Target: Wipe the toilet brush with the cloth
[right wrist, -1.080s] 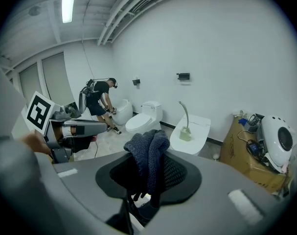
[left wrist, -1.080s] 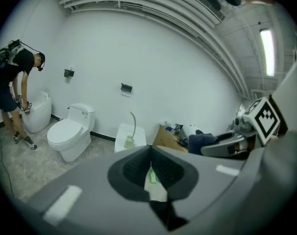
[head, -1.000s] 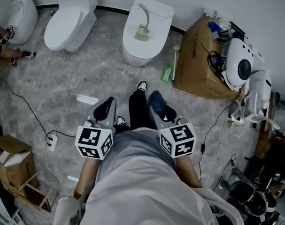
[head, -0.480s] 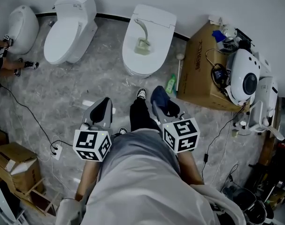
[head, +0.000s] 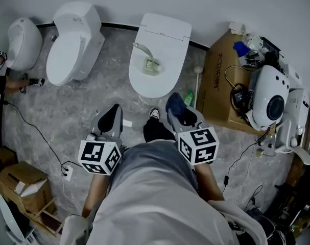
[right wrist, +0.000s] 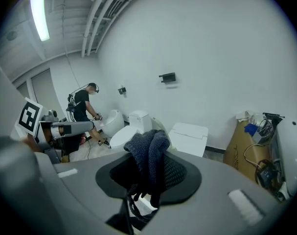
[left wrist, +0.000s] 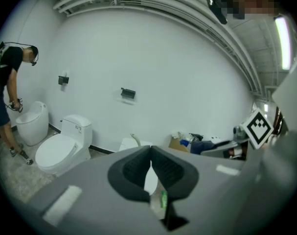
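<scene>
The right tongs clamp the cloth, the left tongs are closed and empty, and the toilet brush lies on the toilet.

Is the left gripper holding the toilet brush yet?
No, the left gripper has its fingers shut together on nothing, and the toilet brush lies on the closed toilet lid.

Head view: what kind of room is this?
Likely a mock bathroom set up for testing, not a real one: a row of toilets stands unpartitioned along one wall, and a cardboard box heaped with cables and gear sits beside them.
</scene>
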Motion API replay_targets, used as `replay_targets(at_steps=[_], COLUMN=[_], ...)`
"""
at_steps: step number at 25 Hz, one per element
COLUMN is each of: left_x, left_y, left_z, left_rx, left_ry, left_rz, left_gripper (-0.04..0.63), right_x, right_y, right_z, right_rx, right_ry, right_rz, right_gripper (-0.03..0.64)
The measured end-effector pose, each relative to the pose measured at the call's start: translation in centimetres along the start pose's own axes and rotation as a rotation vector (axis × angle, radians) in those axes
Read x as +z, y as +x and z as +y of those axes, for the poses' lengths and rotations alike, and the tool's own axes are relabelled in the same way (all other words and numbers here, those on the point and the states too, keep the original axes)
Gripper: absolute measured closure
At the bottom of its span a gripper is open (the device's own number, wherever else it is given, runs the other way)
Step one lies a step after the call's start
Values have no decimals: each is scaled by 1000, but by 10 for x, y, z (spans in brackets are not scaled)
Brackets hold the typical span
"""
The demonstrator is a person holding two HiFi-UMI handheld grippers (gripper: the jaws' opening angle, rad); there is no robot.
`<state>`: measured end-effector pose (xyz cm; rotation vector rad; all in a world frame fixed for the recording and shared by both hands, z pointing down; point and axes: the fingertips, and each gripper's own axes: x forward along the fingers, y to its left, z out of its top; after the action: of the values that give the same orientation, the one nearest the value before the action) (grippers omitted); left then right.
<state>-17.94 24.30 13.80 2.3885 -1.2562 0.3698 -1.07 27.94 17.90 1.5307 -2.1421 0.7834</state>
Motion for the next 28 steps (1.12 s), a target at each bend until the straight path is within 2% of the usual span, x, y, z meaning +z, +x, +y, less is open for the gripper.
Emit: replay_targets(at_steps=[9, 13, 20, 28], left_x=[31, 41, 48, 51], left_y=[86, 105, 130, 174], left_z=[-8, -9, 4, 35], left_rx=[13, 29, 44, 57], left_ry=[42, 45, 16, -67], left_rz=[33, 6, 12, 30], left_gripper=[595, 595, 595, 595], right_x=[37, 41, 48, 66], right_y=[40, 52, 75, 108], right_z=[-75, -92, -98, -105], right_rx=[12, 24, 59, 63], right_ry=[41, 53, 53, 53], right_rz=[-28, -25, 10, 35], right_gripper=[518, 518, 518, 517])
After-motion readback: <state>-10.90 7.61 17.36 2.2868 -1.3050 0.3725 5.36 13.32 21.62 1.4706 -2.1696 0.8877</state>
